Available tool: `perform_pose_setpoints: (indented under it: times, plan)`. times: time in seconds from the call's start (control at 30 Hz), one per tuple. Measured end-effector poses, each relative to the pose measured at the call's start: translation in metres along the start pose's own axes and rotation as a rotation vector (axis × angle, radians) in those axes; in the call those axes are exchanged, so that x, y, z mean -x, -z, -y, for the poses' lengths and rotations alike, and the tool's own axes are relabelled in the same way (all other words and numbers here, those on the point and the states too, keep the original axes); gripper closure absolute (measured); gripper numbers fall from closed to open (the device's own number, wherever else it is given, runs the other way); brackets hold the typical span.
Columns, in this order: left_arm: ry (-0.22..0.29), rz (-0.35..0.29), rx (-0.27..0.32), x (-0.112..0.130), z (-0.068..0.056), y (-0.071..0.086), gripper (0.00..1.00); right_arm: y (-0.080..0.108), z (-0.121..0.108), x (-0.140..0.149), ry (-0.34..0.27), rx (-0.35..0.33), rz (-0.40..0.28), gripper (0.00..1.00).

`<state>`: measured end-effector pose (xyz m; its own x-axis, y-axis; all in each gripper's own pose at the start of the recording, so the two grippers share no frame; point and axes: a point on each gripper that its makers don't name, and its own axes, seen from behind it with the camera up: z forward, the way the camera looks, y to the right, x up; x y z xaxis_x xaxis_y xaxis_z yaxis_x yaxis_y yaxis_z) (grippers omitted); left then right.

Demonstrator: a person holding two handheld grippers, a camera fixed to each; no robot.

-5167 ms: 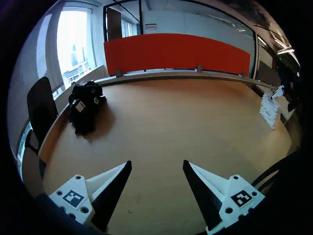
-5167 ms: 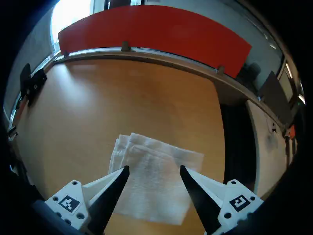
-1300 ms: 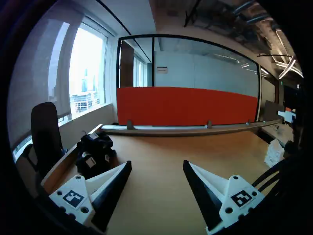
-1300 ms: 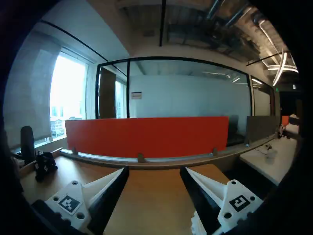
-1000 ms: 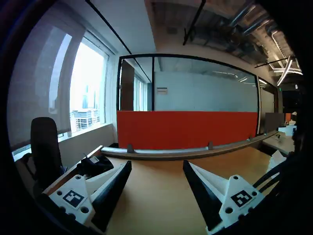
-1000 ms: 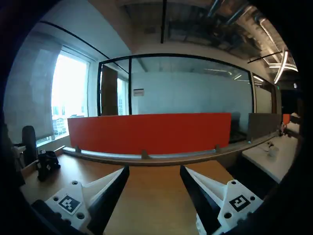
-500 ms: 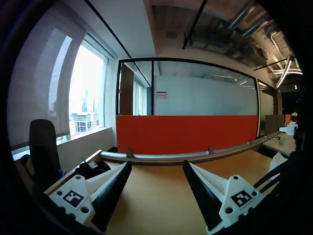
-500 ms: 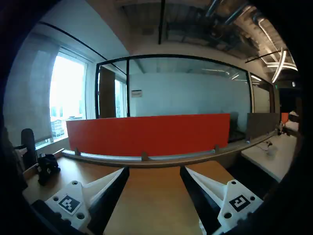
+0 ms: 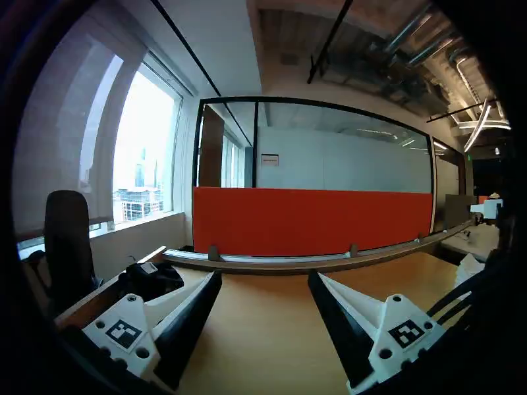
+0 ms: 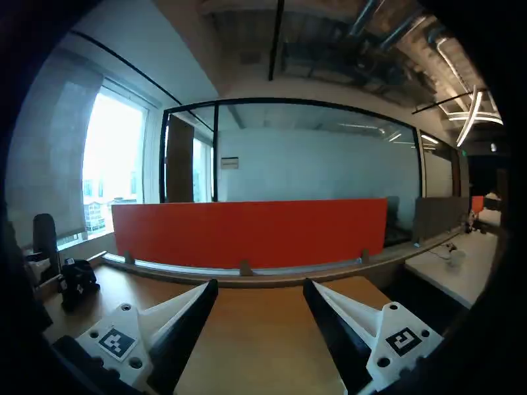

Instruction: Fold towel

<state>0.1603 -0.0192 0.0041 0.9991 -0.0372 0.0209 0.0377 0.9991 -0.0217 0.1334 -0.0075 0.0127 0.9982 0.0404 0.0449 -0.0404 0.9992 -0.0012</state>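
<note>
While left tool (image 9: 264,273) gapes, right tool (image 10: 259,282) gapes

Wooden desk (image 9: 263,329); black bag (image 9: 153,280) lying near its left edge; white towel (image 9: 469,266) at its right side; orange partition (image 9: 309,220) along far edge.

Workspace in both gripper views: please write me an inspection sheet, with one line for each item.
Surface: wooden table, lying under both grippers.
Job's things: white item at the table's right edge, perhaps the towel; cannot tell.
Clutter: black object near the table's left edge.
Grippers: left gripper open, holding nothing; right gripper open, holding nothing.
Cables: what seems a thin cable on the white desk.
Surroundings: red divider, window, black chair.
</note>
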Motion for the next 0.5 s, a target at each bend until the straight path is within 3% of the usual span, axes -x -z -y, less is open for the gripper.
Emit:
perform_pose_setpoints:
  times: [0.3,0.5]
  plan:
    - [0.019,0.01,0.005,0.051,-0.006,-0.01,0.03,0.001,0.003,0.018,0.005,0.005,0.014,0.0]
    - [-0.017,-0.003,0.0,0.076,-0.007,-0.009,0.03,0.002,0.003,0.02,-0.009,0.01,-0.004,0.0]
